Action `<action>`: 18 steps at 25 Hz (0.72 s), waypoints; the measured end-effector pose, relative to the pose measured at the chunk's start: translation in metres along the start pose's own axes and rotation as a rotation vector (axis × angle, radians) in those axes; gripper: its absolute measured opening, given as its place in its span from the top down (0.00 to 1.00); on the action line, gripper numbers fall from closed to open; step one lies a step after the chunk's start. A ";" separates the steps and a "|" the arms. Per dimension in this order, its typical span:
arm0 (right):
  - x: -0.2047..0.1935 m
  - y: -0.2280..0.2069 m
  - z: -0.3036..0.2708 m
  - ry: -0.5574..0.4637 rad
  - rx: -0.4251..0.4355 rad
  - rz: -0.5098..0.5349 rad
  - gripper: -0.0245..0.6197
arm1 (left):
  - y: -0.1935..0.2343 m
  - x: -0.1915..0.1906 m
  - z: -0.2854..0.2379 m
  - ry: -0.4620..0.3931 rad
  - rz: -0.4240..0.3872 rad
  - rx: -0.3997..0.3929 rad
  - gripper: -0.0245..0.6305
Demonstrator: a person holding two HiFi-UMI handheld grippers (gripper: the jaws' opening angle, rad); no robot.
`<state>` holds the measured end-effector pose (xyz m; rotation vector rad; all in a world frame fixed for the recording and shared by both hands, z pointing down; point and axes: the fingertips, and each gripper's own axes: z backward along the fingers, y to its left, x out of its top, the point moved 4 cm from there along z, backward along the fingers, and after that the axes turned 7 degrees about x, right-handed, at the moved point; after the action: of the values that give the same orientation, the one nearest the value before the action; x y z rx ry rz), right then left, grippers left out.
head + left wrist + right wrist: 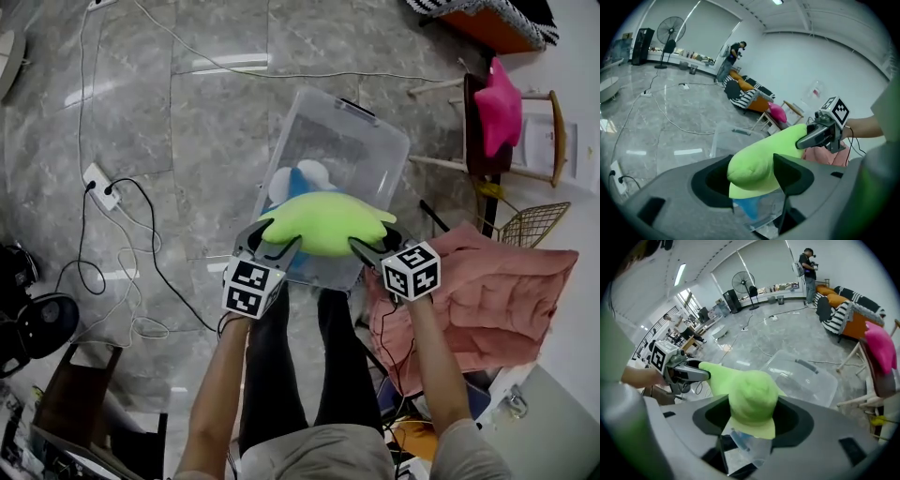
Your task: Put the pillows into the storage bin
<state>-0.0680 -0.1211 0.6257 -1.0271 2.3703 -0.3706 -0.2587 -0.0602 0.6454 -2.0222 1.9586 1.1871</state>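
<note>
Green pillow [323, 223] hangs over the near end of the storage bin [366, 141], your left gripper [279, 240] and right gripper [373, 241] each clamped on one end of it (soft, light, likely to sag mid-span), so bite deep into the stuffing there.

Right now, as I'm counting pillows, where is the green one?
Head view, centre: the green pillow is gripped between the left gripper and right gripper, over the near end of the clear storage bin.
</note>
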 end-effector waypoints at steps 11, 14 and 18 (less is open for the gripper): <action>0.023 -0.031 -0.014 -0.030 -0.101 0.072 0.57 | 0.026 0.011 -0.008 -0.025 0.085 0.032 0.59; 0.026 -0.050 -0.024 -0.035 -0.158 0.055 0.57 | 0.031 0.012 -0.010 -0.026 0.092 0.030 0.60; 0.026 -0.086 -0.041 -0.062 -0.265 0.008 0.57 | 0.034 0.006 -0.012 -0.018 0.098 0.021 0.61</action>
<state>-0.0547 -0.1961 0.6878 -1.1278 2.4108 -0.0195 -0.2839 -0.0778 0.6648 -1.9191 2.0750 1.1947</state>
